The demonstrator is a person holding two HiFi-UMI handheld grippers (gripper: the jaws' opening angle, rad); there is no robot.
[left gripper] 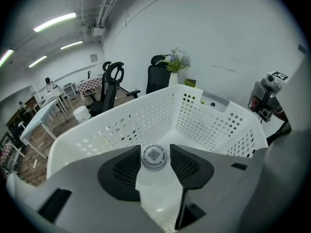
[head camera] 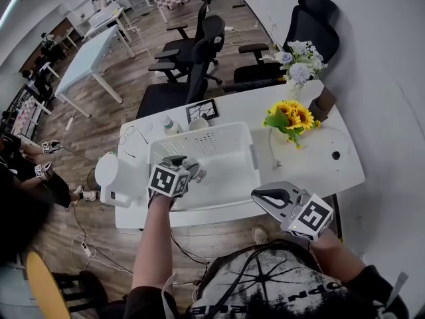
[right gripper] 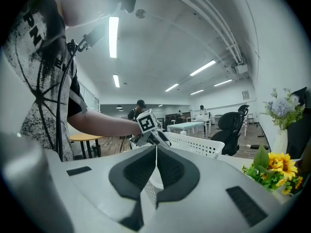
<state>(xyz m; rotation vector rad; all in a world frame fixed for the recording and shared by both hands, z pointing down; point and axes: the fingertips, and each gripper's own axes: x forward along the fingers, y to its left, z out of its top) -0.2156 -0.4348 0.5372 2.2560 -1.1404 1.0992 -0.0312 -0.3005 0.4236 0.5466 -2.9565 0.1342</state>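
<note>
Two grippers show in the head view; my left gripper (head camera: pixel 194 170) hangs over the near-left corner of a white perforated basket (head camera: pixel 247 153), inside its rim, while my right gripper (head camera: pixel 267 195) sits off to its right, at the near edge of the white table (head camera: pixel 335 168), apart from the basket; sunflowers (head camera: pixel 292 116) stand well ahead of that right gripper.

Left gripper view: the jaws are clamped on a small white bottle (left gripper: pixel 155 178), gripped just under its cap (left gripper: pixel 154 156), which carries a printed square code and points forward; the basket's floor lies below and ahead of the jaws, its holed walls rising on both sides. I judge the hold sound but high on the neck, so the body may swing; I would hold the squeeze firm, go down slowly toward the floor, stay off the near wall, and part the jaws only once the bottle has support beneath it.

Right gripper view: the pads meet with nothing between them; the basket lies ahead and to the left. I would leave this gripper parked, clear of the left one's path.
</note>
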